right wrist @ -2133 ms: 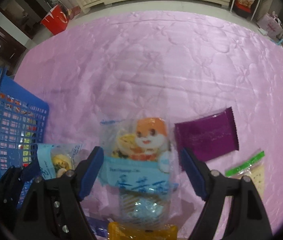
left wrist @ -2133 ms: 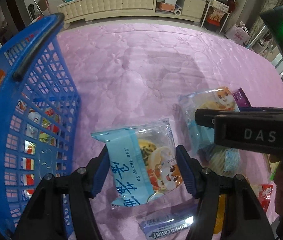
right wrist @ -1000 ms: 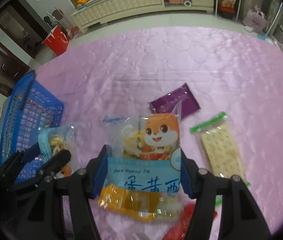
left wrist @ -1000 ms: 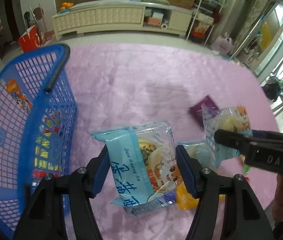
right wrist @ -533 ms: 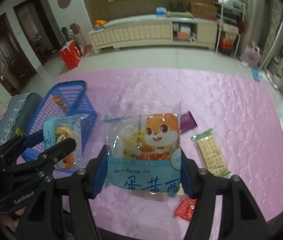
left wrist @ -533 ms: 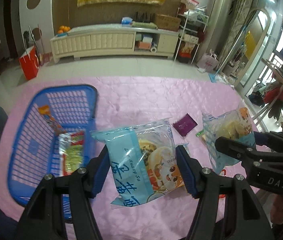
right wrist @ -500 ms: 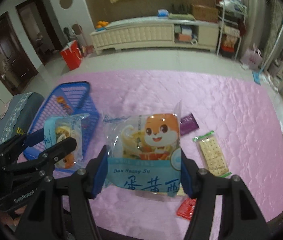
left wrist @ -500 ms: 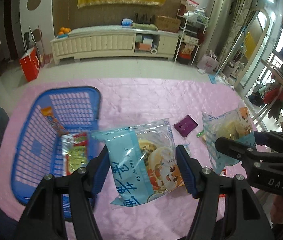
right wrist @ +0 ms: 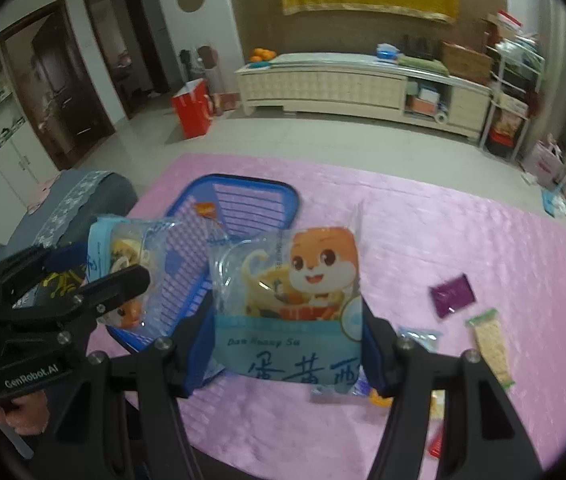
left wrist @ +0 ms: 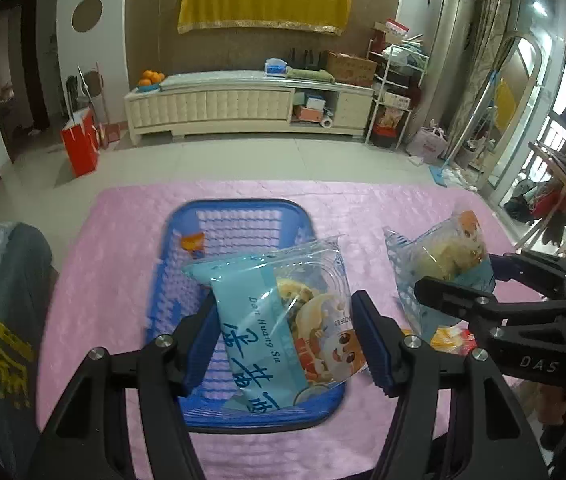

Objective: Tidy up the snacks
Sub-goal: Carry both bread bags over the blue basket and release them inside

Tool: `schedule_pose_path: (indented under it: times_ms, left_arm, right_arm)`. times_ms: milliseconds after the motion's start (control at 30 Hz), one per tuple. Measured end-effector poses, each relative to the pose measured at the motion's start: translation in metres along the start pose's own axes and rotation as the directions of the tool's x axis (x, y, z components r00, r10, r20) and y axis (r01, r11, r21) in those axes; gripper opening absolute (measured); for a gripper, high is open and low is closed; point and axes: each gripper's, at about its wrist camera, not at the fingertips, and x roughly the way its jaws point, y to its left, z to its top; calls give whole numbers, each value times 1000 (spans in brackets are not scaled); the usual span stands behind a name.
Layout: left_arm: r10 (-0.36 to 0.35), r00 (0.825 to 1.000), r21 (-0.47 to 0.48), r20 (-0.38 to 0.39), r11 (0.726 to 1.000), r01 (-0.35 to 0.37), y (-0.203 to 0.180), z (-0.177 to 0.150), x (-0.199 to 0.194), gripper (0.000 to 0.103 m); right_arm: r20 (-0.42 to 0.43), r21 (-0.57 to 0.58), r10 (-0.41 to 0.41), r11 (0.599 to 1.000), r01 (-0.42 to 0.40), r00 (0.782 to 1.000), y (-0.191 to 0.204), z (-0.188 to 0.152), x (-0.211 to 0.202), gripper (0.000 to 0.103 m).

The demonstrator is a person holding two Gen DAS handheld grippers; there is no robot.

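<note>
My left gripper (left wrist: 283,340) is shut on a light blue egg-yolk pastry packet (left wrist: 283,320) and holds it high above the blue basket (left wrist: 243,216) on the pink table. My right gripper (right wrist: 285,344) is shut on a second, similar pastry packet (right wrist: 295,304) with an orange cartoon animal, held high to the right of the basket (right wrist: 251,196). The right gripper (left wrist: 483,292) with its packet (left wrist: 439,264) shows in the left wrist view. The left gripper (right wrist: 63,276) shows in the right wrist view.
On the pink tablecloth (right wrist: 463,240) to the right lie a purple packet (right wrist: 452,294), a cracker packet with a green end (right wrist: 491,344), and some small blue, yellow and red packets near the front edge. A grey-covered chair (left wrist: 3,280) stands at the table's left.
Both grippers have risen and swung left with their packets. The left packet now hangs over the basket; the basket looks smaller and more centred.
</note>
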Motion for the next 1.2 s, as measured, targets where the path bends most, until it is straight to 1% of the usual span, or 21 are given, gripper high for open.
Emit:
schedule_pose_path:
  times_ms: [167, 233, 367, 467, 533, 667, 800, 1067, 1200]
  left_arm:
    - [36, 999, 0, -8, 999, -36, 33, 6, 5, 62]
    - [57, 998, 12, 5, 998, -57, 43, 7, 7, 62]
    - [55, 998, 12, -7, 998, -55, 63, 13, 20, 62]
    - [59, 998, 32, -10, 998, -58, 68, 17, 30, 62]
    - [47, 999, 38, -16, 998, -46, 71, 18, 37, 62]
    - [5, 999, 35, -51, 999, -3, 77, 19, 56, 62]
    - [9, 996, 32, -94, 999, -5, 78, 21, 74, 62]
    - [2, 989, 21, -150, 1000, 1, 82, 25, 102, 63]
    - [-44, 985, 6, -165, 999, 46, 83, 28, 109, 66]
  right_arm:
    - [-6, -37, 25, 999, -25, 1000, 20, 15, 19, 67]
    - [-7, -51, 29, 998, -29, 1000, 27, 19, 27, 67]
    - [-25, -76, 14, 997, -16, 1000, 33, 28, 47, 67]
    - [-40, -79, 19, 997, -22, 999, 31, 30, 59, 67]
    - [-50, -87, 20, 996, -25, 999, 31, 34, 69, 67]
    - [-62, -139, -8, 990, -1, 998, 35, 38, 82, 68]
    - [-91, -152, -24, 988, 10, 996, 31, 43, 98, 68]
    - [-144, -152, -14, 988, -8, 989, 28, 44, 121, 69]
    - [-137, -148, -2, 989, -19, 991, 27, 46, 124, 72]
